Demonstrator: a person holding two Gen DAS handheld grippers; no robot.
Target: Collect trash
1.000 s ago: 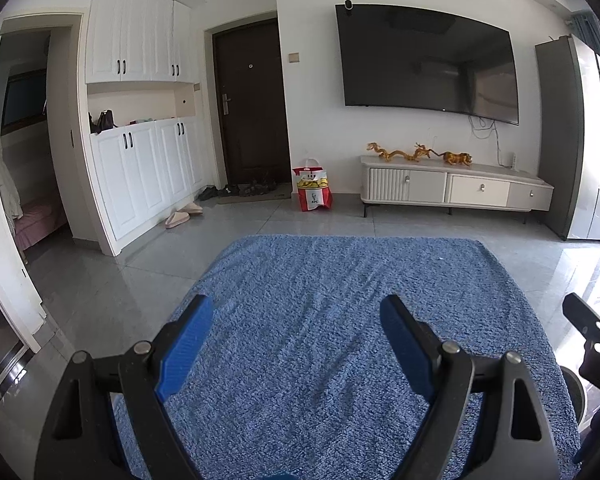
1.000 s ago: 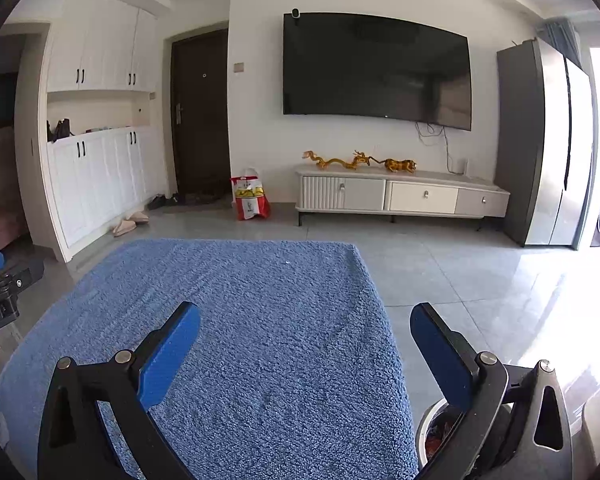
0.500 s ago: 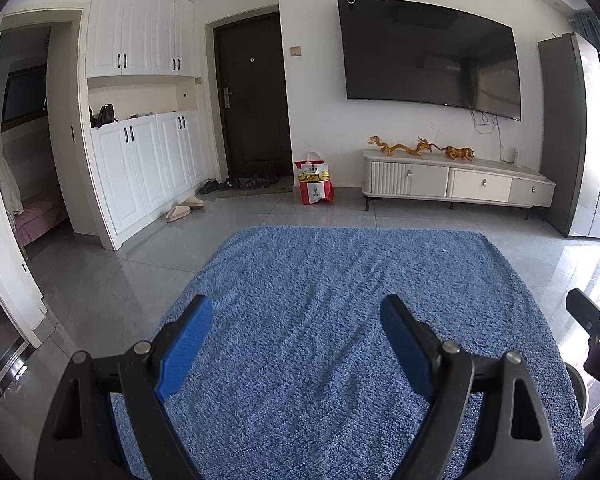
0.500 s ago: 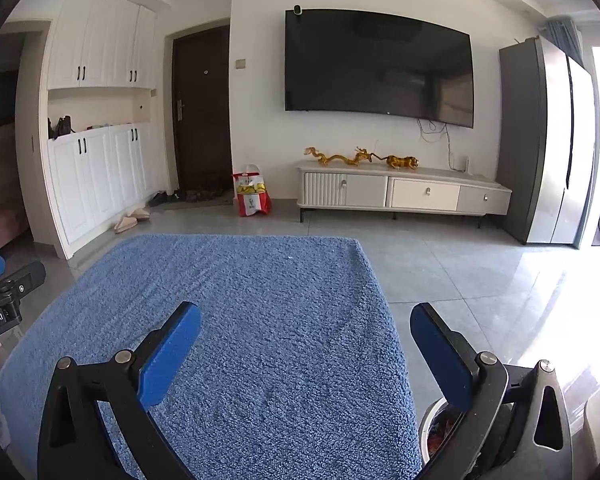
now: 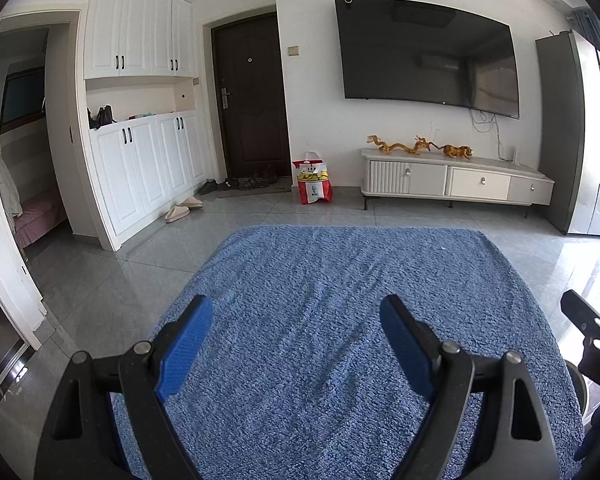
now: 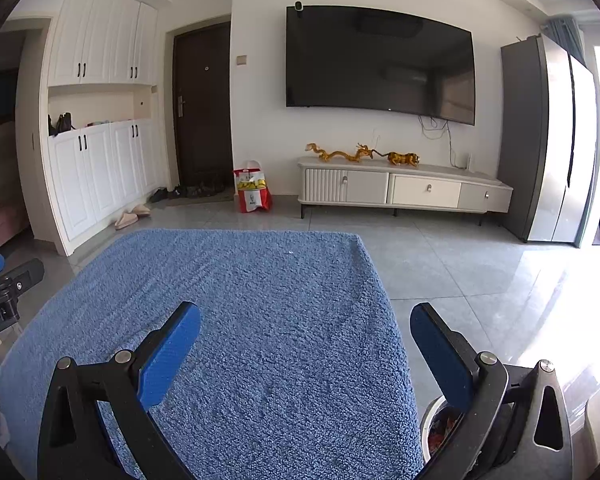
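Both grippers empty: left gripper (image 5: pixel 296 332) and right gripper (image 6: pixel 305 340) wide apart over the blue rug (image 5: pixel 340 280). Rug bare of trash. Bin (image 6: pixel 440 424), holding scraps, sits off the rug's right edge under the right gripper. Risk: right finger clips the bin rim, tipping it.

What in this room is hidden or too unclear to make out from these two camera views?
- Round container, right wrist view: mostly behind the right gripper; contents unclear.
- Red-and-white bag, left wrist view: contents too small to tell.
- Shoes by the door: too small to count.
- Side room: cut off by the doorframe.
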